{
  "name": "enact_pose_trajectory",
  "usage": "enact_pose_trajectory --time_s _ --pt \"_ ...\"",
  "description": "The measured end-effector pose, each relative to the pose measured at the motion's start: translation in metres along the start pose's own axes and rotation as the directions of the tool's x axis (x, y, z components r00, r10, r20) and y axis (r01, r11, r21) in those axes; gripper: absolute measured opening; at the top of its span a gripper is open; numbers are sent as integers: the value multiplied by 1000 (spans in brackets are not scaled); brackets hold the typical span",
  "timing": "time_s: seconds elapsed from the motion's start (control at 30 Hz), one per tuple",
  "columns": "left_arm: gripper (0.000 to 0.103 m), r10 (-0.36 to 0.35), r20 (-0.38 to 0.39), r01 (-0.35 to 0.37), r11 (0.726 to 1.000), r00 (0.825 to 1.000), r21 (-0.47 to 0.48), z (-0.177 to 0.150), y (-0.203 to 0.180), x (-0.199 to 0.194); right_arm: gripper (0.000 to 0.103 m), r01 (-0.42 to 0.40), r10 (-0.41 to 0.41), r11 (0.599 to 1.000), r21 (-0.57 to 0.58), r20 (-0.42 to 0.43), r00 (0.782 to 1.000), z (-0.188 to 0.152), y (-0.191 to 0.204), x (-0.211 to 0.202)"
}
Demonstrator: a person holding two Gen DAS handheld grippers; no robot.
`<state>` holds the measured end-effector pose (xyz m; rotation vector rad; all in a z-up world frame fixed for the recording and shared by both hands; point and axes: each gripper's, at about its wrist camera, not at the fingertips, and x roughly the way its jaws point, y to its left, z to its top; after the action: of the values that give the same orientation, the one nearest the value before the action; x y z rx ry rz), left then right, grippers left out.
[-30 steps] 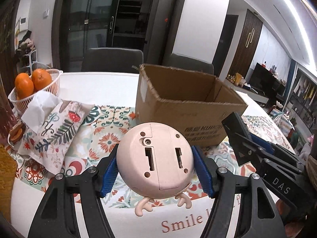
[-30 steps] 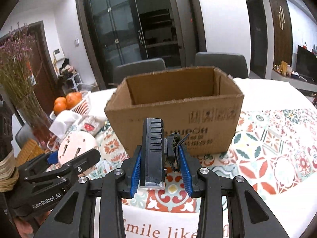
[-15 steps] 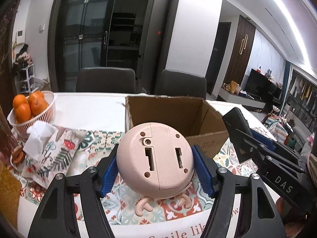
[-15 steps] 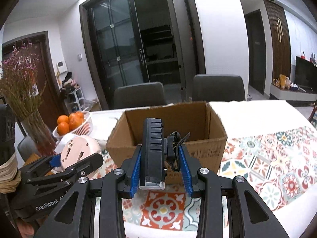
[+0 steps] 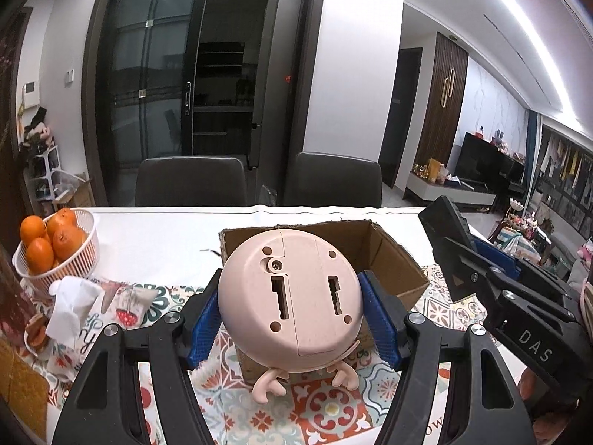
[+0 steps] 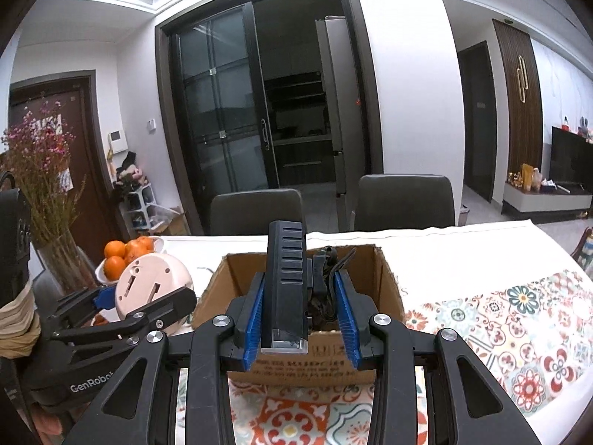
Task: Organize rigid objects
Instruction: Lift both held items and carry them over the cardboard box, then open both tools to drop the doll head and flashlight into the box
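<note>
While the left hand-held gripper (image 5: 291,319) clamps a pink clock (image 5: 289,300), the right hand-held gripper (image 6: 302,315) pinches a black device (image 6: 284,289).

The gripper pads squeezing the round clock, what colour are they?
Blue pads, seen best in the left wrist view, against the pink clock.

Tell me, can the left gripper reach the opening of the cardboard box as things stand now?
Probably yes. The left gripper, shut on the pink clock, hangs in front of the cardboard box. The box's top is open, and nothing stands between them. The right gripper is off to the side.
</note>
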<state>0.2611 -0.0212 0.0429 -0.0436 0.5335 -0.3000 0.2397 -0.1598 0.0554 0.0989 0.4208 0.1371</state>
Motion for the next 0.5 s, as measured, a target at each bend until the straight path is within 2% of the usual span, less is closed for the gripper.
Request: enact_pose_trajectory --time_s 0.5 --pt "69 0 -70 0 1000 998 3 15 2 56 37 17 -18 1000 -17 -52 999 13 -18 46"
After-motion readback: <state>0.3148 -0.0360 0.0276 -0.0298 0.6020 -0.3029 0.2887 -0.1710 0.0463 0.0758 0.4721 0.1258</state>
